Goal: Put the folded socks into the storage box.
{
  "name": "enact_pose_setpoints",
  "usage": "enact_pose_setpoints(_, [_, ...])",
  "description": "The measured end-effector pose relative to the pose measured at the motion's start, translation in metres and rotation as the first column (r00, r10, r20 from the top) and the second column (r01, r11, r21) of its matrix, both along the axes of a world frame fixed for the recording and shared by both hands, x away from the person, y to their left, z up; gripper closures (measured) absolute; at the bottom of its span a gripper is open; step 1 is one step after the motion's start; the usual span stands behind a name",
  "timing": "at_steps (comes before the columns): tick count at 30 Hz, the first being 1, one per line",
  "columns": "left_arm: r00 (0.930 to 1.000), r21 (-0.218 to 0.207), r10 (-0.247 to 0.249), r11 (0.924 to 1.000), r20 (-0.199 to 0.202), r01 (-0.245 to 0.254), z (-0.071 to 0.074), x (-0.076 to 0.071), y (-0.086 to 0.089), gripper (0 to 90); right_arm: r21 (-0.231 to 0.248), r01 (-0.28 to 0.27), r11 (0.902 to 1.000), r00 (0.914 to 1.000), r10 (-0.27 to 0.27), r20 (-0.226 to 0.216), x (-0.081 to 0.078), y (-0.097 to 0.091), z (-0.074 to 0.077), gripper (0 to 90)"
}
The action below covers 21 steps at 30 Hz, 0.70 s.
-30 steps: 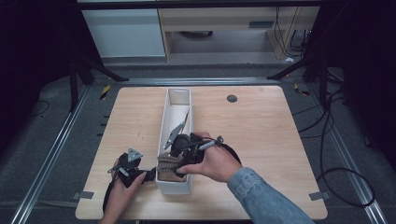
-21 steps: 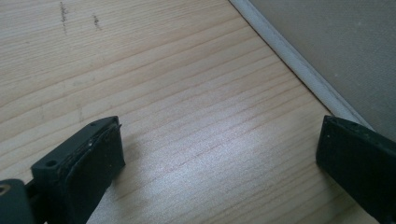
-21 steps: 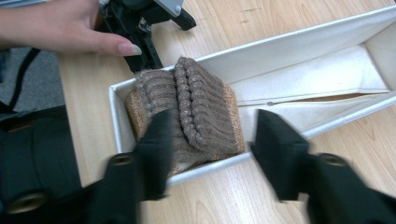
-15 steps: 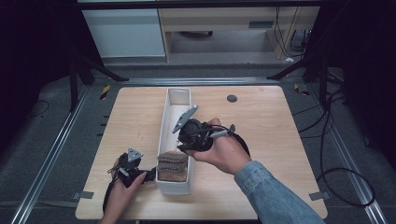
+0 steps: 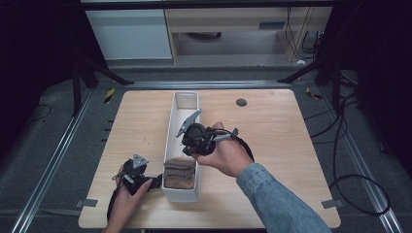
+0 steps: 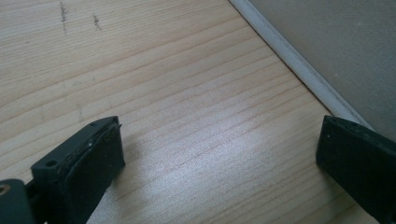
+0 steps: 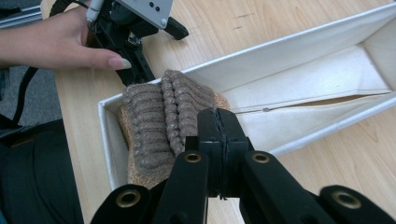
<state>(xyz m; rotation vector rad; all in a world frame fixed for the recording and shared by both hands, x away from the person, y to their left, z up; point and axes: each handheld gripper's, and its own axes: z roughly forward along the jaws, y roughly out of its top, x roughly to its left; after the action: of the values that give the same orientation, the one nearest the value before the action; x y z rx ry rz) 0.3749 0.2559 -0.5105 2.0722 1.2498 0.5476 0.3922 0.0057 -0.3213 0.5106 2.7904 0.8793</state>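
Right tool point(image 7: 218, 122) jaws pressed together, nothing between them, held above the long white fabric bin point(image 5: 173, 133). Brown knitted cloth point(image 5: 179, 172) sits folded in the bin's near end. Left tool point(image 5: 154, 182) rests on the wooden bench point(image 5: 272, 121) just left of the bin, jaws spread wide, empty.

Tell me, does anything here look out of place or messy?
Nothing stands out. The brown knitted item lies folded at one end of the white tray, whose other end is bare. The right tongs are shut above it; the left tongs hang open over bare table.
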Motion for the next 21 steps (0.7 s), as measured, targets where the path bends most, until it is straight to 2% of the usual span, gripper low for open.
enact_pose_setpoints(14, [1.0,-0.003,0.002,1.0,0.001,-0.002,0.0,0.0,0.0,0.0,-0.011,-0.024,0.9996,0.9987,0.024,-0.046,0.008,0.015,-0.021,90.0])
enact_pose_setpoints(21, [1.0,-0.004,0.002,1.0,0.002,-0.002,0.0,0.0,0.0,0.1,-0.037,-0.021,0.9991,0.9973,0.018,-0.072,0.013,0.022,-0.037,90.0])
